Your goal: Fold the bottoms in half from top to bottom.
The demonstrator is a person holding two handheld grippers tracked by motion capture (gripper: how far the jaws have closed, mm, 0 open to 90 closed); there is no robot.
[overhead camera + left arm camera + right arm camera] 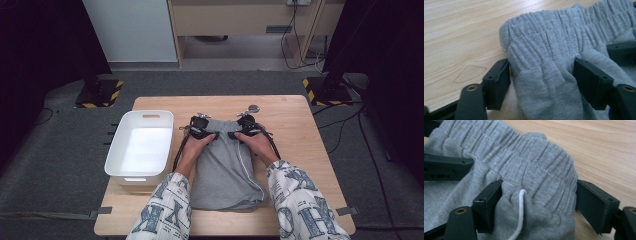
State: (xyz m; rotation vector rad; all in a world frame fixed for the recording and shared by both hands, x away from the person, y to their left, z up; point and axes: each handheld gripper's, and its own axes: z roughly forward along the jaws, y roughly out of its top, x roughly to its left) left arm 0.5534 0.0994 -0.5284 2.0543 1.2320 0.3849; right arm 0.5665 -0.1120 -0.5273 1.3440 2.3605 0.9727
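Observation:
Folded grey sweatpants lie on the wooden table, waistband at the far end. My left gripper sits on the waistband's left corner, my right gripper on its right corner. In the left gripper view, the left gripper has a bunched fold of the ribbed waistband pressed between its jaws. In the right gripper view, the right gripper squeezes the other corner of the waistband, with a white drawstring running down between the jaws. The other gripper's jaw shows at each view's edge.
A white plastic bin stands on the table to the left of the sweatpants, close to my left forearm. A small grey disc lies near the table's far edge. Bare wood lies to the right of the garment.

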